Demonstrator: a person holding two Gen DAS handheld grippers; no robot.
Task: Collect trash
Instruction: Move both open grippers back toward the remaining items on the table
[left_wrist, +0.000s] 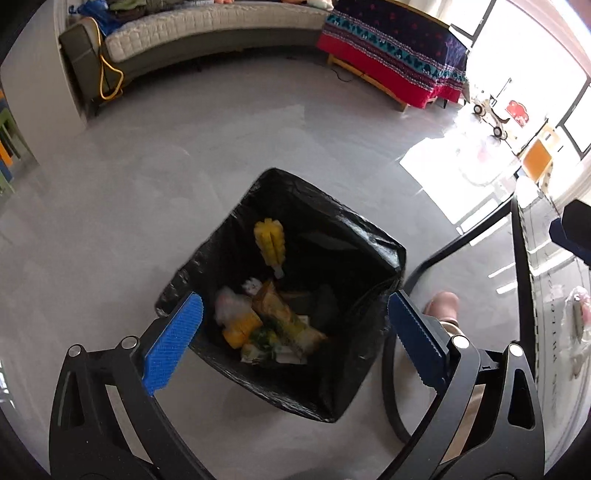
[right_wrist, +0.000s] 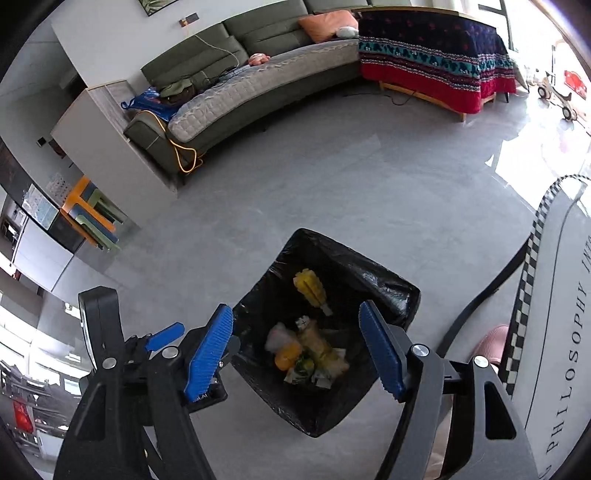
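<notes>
A black-lined trash bin (left_wrist: 373, 254) holds a yellow corn cob (left_wrist: 269, 238) and crumpled wrappers (left_wrist: 284, 321). The left gripper (left_wrist: 291, 334) and right gripper (right_wrist: 297, 350) both gape wide, empty.

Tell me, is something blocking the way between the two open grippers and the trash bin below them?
Nothing visible does. The left gripper and right gripper hang open above the trash bin, whose mouth is uncovered.

Living room with grey floor (right_wrist: 332, 177)

A curved olive sofa (right_wrist: 229, 55) is set along the far wall; a patterned red blanket (right_wrist: 436, 62) is draped beside it, near bright windows (left_wrist: 576, 110).
</notes>
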